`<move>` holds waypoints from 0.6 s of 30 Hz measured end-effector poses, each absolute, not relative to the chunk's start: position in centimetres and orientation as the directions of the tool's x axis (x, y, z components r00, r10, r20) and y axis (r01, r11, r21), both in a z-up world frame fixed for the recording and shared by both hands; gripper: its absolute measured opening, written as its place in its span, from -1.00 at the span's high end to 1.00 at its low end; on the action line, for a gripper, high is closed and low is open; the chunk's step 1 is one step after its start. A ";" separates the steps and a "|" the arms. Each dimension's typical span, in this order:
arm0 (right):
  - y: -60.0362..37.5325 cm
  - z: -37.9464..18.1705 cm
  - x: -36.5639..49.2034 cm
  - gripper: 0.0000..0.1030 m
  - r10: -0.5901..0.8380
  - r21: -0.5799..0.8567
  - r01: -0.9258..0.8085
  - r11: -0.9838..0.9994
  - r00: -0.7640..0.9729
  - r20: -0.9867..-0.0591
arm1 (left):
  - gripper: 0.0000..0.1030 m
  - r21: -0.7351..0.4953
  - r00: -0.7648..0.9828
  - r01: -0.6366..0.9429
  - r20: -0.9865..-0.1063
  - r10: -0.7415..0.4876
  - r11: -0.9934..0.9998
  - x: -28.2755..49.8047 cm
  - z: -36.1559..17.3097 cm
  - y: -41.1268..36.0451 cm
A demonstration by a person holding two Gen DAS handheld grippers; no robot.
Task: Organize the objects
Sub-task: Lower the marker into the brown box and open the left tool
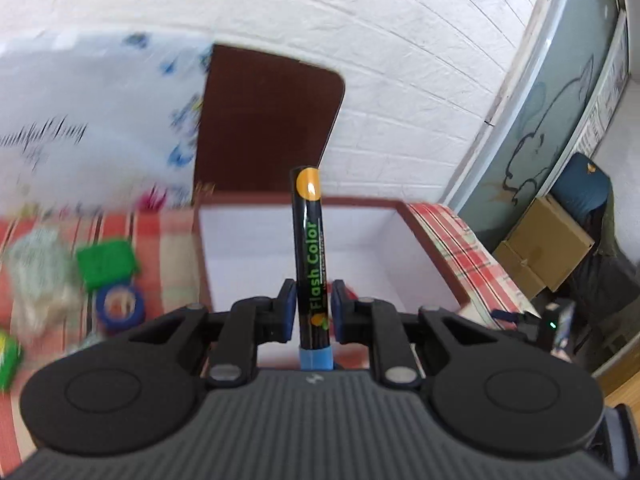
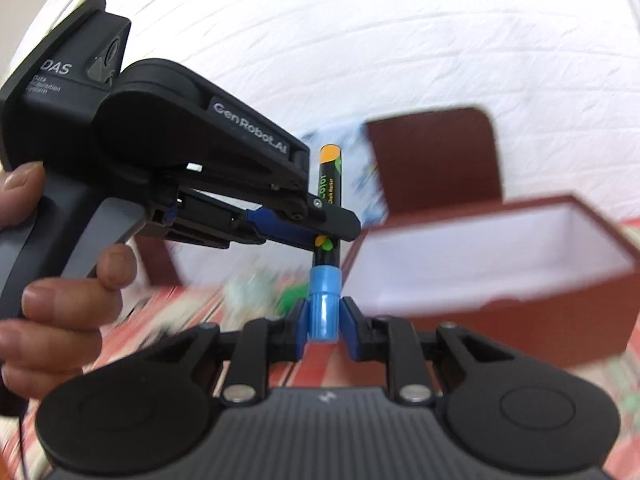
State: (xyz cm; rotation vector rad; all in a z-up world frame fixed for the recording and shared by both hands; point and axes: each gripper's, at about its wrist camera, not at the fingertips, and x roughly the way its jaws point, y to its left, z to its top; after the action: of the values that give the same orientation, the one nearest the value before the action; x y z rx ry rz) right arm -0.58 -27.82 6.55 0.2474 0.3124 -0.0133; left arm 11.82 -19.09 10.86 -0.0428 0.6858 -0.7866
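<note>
Left wrist view: the left gripper (image 1: 313,308), jaws closed on the barrel of a black marker (image 1: 309,256), holds it upright before an open brown box (image 1: 430,248); green blocks (image 1: 106,263) and blue tape (image 1: 120,307) lie blurred on the checked cloth (image 1: 456,236)

Right wrist view: the right gripper (image 2: 322,330) is clamped on the marker's blue cap (image 2: 323,304), while the person's hand (image 2: 60,280) works the left tool. Seemingly a handover or uncapping; next, one grip must let go, with the box clear beyond

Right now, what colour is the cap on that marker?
Blue: the marker's cap shows best in the right wrist view, pinched by the right gripper.
</note>
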 end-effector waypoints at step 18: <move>-31.1 2.4 5.7 0.35 -0.122 0.175 0.192 0.966 0.930 -0.348 | 0.51 -0.202 0.528 0.588 -0.637 -0.561 0.783 15.6 6.6 -21.2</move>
State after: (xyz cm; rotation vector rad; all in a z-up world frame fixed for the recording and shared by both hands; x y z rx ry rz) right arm 5.67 -31.14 2.41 0.2087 0.3414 -0.1624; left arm 15.65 -21.16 6.60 0.0391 0.7469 -0.6863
